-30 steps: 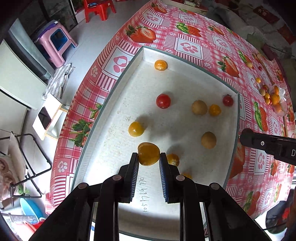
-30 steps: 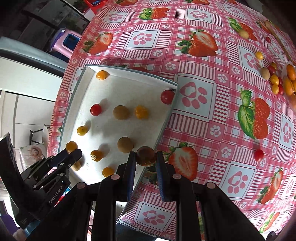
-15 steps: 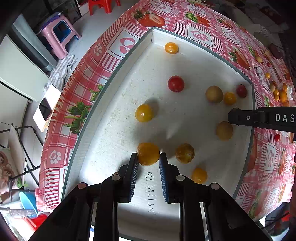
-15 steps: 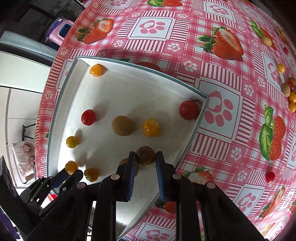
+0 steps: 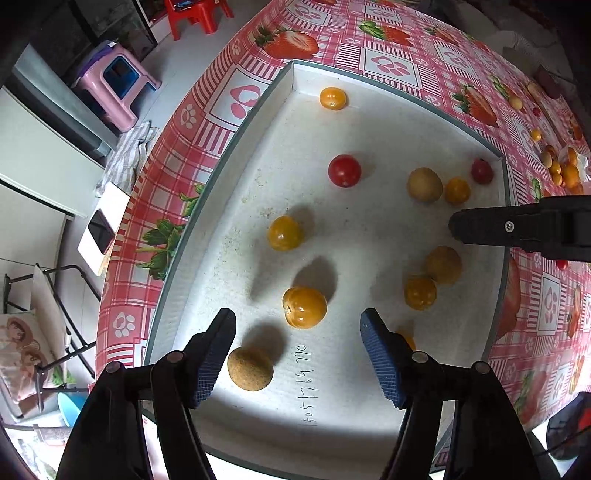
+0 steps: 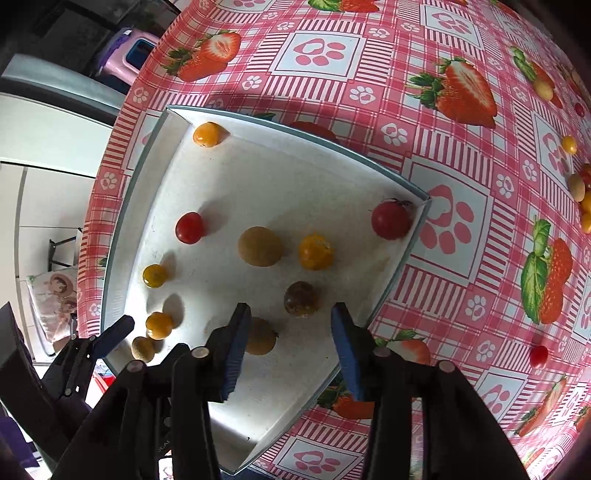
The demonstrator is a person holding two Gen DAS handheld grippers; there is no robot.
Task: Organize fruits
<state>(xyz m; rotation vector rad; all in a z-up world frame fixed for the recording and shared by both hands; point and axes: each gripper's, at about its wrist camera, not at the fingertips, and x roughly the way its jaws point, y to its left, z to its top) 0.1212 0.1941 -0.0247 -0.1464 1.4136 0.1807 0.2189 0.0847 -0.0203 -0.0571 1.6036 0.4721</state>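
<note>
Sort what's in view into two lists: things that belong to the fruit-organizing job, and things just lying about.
Part of the job:
- white tray
- yellow fruit lying free between the opening left gripper fingers
- dark fruit between the opening right gripper fingers
- loose fruits on the tablecloth

Lying about:
- pink stool
- red chair
- checked cloth on the floor

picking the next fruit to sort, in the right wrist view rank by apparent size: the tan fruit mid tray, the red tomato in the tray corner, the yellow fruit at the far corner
1. tan fruit
2. red tomato
3. yellow fruit, though it lies farthest from the camera, so it may only look smallest.
</note>
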